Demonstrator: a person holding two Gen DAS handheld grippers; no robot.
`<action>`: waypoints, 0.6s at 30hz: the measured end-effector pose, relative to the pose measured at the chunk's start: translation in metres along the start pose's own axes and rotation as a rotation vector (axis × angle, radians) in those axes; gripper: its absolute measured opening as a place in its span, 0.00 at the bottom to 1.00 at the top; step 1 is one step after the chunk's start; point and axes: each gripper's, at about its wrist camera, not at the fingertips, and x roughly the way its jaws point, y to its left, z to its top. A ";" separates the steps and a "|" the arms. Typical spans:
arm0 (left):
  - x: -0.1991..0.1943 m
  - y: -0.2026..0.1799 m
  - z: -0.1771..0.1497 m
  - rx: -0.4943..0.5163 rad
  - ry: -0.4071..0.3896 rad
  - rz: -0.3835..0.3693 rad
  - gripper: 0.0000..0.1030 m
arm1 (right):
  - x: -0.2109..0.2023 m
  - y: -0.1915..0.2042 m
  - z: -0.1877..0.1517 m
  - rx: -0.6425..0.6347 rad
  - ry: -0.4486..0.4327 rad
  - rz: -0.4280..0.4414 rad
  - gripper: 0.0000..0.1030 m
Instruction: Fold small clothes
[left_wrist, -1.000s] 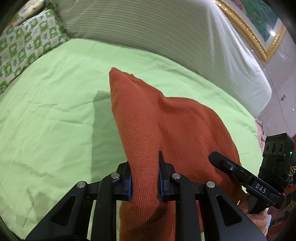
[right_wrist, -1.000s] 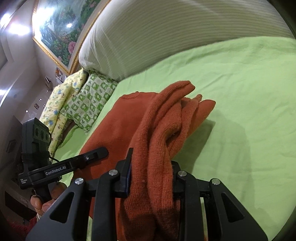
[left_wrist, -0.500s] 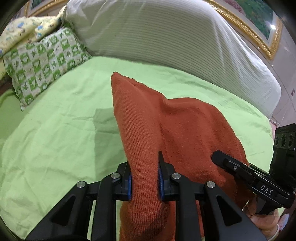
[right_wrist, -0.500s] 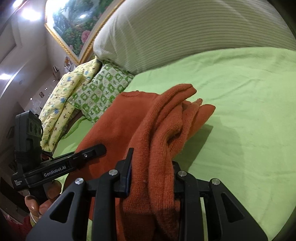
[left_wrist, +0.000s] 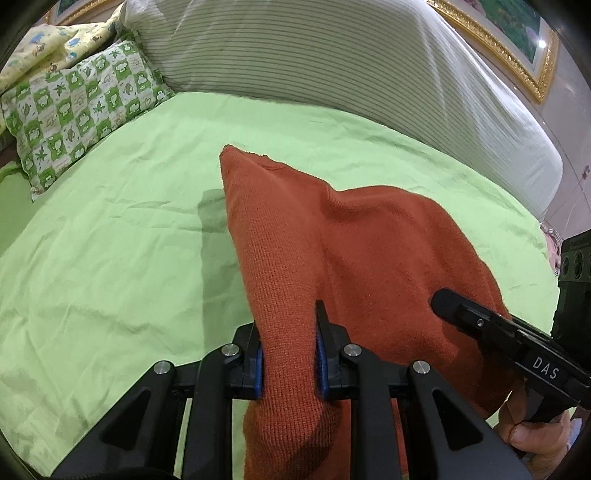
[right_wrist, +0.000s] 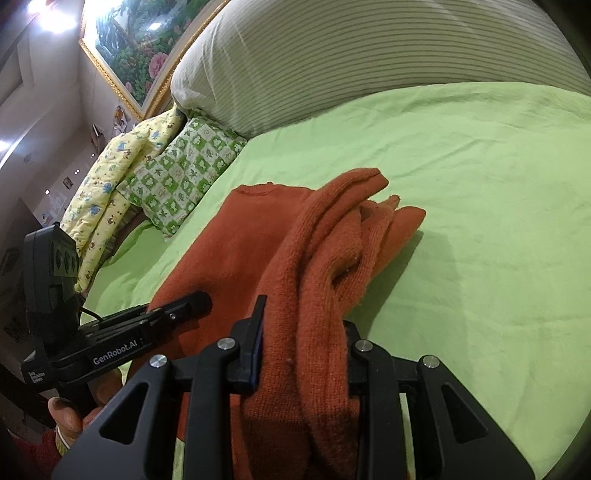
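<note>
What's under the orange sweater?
The green bedsheet lies under the orange sweater, showing all around it. Anything directly beneath the knit is covered. Both grippers' fingers pinch its near edge.

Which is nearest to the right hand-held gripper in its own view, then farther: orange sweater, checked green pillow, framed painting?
1. Orange sweater: clamped in the right hand-held gripper.
2. Checked green pillow: ahead, on the left.
3. Framed painting: on the wall, upper left.

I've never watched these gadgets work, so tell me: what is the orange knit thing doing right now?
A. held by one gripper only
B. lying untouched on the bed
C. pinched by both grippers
C: the left gripper and right gripper each clamp the orange knit garment.
</note>
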 end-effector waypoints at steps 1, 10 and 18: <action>0.000 0.000 -0.001 0.000 -0.001 0.001 0.20 | -0.001 0.001 -0.001 -0.003 -0.003 0.001 0.28; 0.014 0.019 -0.015 -0.028 0.047 -0.027 0.21 | 0.007 -0.012 -0.014 0.005 0.022 -0.006 0.28; 0.027 0.054 -0.018 -0.084 0.150 -0.132 0.50 | 0.017 -0.040 -0.023 0.078 0.122 -0.015 0.41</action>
